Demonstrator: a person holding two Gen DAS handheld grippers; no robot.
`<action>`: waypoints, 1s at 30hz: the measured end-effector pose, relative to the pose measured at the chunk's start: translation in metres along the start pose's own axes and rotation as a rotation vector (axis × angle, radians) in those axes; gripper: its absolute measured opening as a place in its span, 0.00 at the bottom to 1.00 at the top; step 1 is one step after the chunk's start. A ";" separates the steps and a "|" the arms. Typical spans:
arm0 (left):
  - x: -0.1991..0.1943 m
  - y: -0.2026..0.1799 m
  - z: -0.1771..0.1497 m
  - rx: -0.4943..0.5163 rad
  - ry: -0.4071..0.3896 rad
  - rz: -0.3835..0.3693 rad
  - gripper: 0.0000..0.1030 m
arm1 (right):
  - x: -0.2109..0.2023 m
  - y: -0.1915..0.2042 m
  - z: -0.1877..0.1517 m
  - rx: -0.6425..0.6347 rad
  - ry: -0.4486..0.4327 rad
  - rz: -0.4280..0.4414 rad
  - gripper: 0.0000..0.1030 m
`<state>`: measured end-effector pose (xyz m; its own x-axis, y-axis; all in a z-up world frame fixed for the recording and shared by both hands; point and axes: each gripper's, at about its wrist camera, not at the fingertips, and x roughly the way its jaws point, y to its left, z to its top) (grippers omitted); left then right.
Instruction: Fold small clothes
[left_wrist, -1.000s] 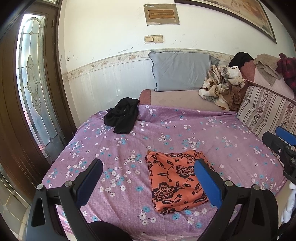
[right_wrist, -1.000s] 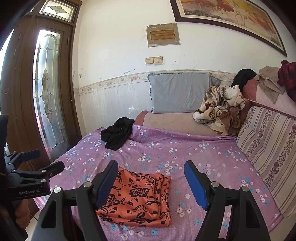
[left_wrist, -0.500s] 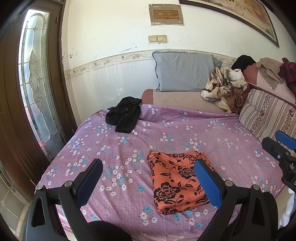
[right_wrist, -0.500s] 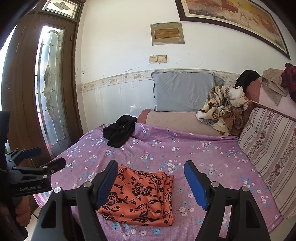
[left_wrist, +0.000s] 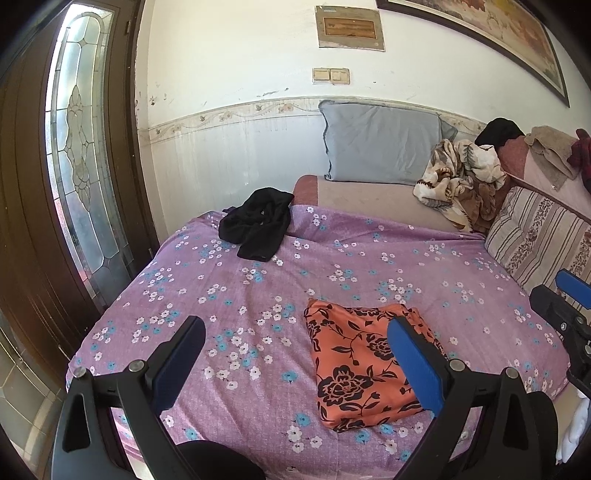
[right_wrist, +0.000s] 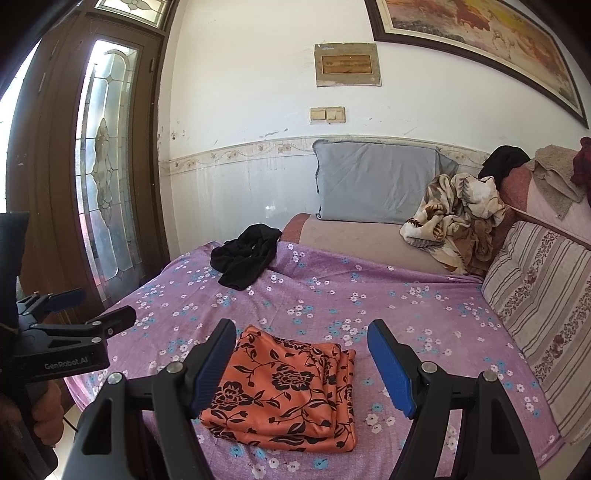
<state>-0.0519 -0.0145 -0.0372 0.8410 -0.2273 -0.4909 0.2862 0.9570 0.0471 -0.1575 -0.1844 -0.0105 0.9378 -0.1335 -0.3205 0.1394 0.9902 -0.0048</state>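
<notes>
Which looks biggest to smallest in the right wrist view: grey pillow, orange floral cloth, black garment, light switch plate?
As they appear in frame only:
1. Orange floral cloth and grey pillow: alike; the cloth lies nearer the camera, so unranked.
2. Black garment.
3. Light switch plate.

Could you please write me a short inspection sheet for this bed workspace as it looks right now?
Surface: purple floral sheet covers the bed, fairly smooth.
Job's things: orange floral garment folded near the front edge; black garment crumpled at the far left.
Clutter: patterned blanket heaped by the grey pillow; clothes on the right backrest.
Grippers: left gripper and right gripper open, holding nothing.
Cables: nothing seen.
Surroundings: glass-panelled door, framed painting, wall switches.
</notes>
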 end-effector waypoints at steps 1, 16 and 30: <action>0.001 0.001 0.001 -0.004 -0.002 0.001 0.96 | 0.000 0.002 0.001 -0.007 0.000 0.000 0.75; 0.034 0.019 0.012 -0.083 0.010 -0.026 0.96 | 0.018 0.020 0.033 -0.054 -0.025 -0.017 0.75; 0.072 0.048 0.013 -0.128 0.050 -0.001 0.96 | 0.068 0.041 0.039 -0.065 0.017 0.037 0.75</action>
<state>0.0280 0.0123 -0.0586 0.8158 -0.2220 -0.5340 0.2235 0.9727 -0.0630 -0.0758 -0.1547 0.0043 0.9362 -0.0971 -0.3378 0.0838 0.9950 -0.0538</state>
